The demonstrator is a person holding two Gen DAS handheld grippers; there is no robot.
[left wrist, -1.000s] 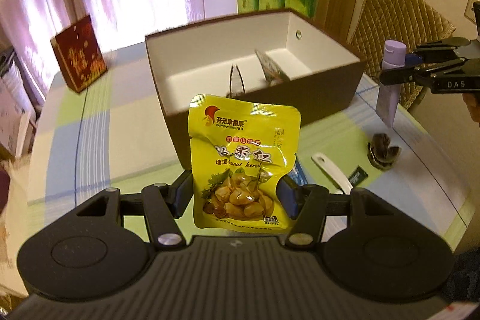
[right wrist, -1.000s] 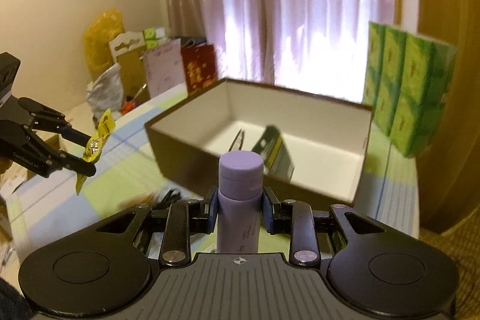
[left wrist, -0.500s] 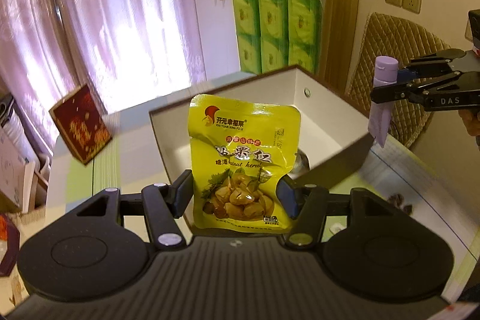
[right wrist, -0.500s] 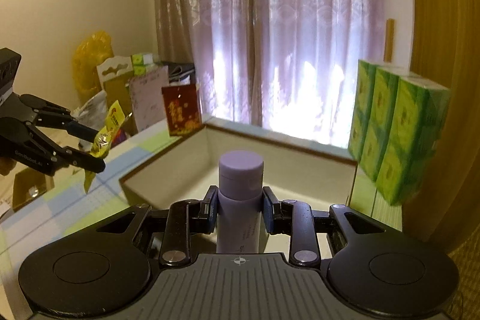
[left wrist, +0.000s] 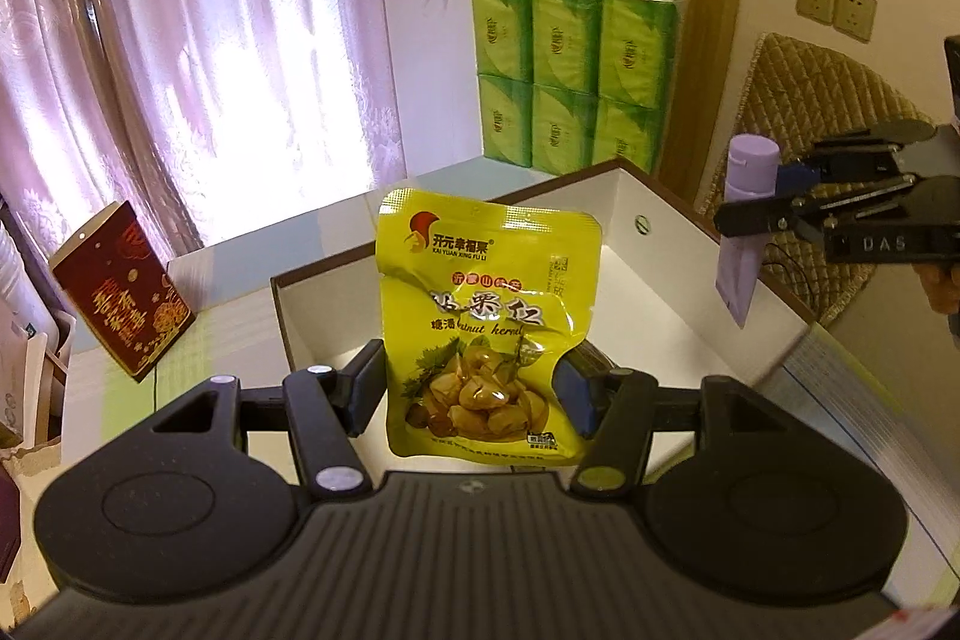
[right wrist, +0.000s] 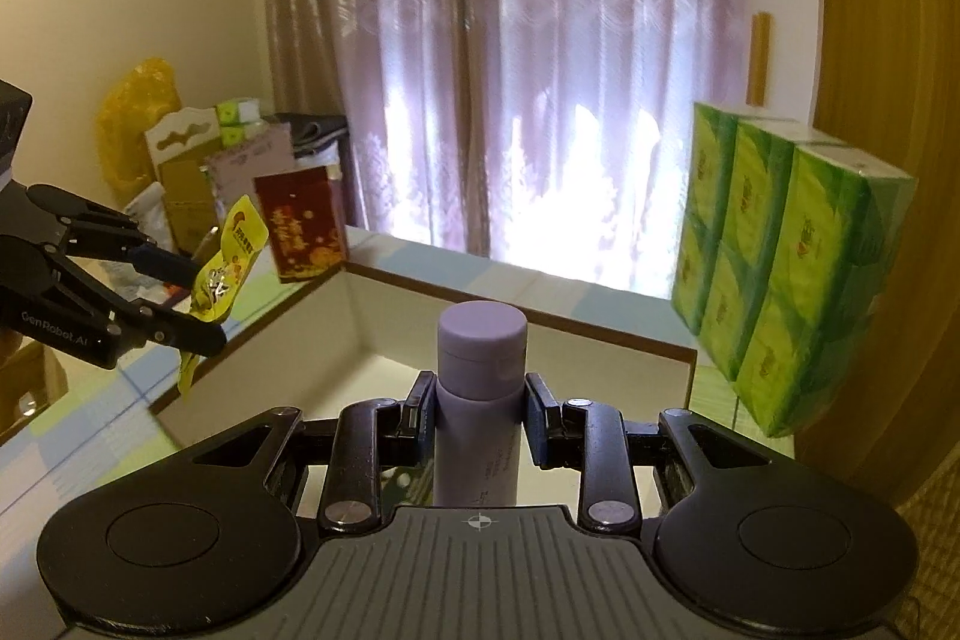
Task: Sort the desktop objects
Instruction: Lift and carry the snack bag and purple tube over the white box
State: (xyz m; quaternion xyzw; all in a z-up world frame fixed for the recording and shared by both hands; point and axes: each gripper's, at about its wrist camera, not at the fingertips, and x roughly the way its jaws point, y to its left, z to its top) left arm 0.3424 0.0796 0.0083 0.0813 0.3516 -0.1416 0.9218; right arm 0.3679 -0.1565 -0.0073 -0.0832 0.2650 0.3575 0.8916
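My left gripper (left wrist: 471,391) is shut on a yellow snack pouch (left wrist: 486,322) with chestnut print, held upright over the near side of the brown box (left wrist: 678,208) with a white inside. My right gripper (right wrist: 478,418) is shut on a lilac tube (right wrist: 480,400) with a round cap, held cap-up above the box (right wrist: 522,322). From the left wrist view the right gripper (left wrist: 756,208) with the tube (left wrist: 747,226) hangs over the box's right wall. In the right wrist view the left gripper (right wrist: 198,304) holds the pouch (right wrist: 225,274) at the left.
A stack of green tissue packs (left wrist: 576,70) stands behind the box. A dark red carton (left wrist: 123,289) sits on the checked tablecloth (left wrist: 222,322) at the left. A padded chair back (left wrist: 822,100) is at the right; curtains (right wrist: 540,58) hang behind the table.
Both grippers have risen and moved forward over the box with their objects. The items on the table in front of the box have dropped out of view.
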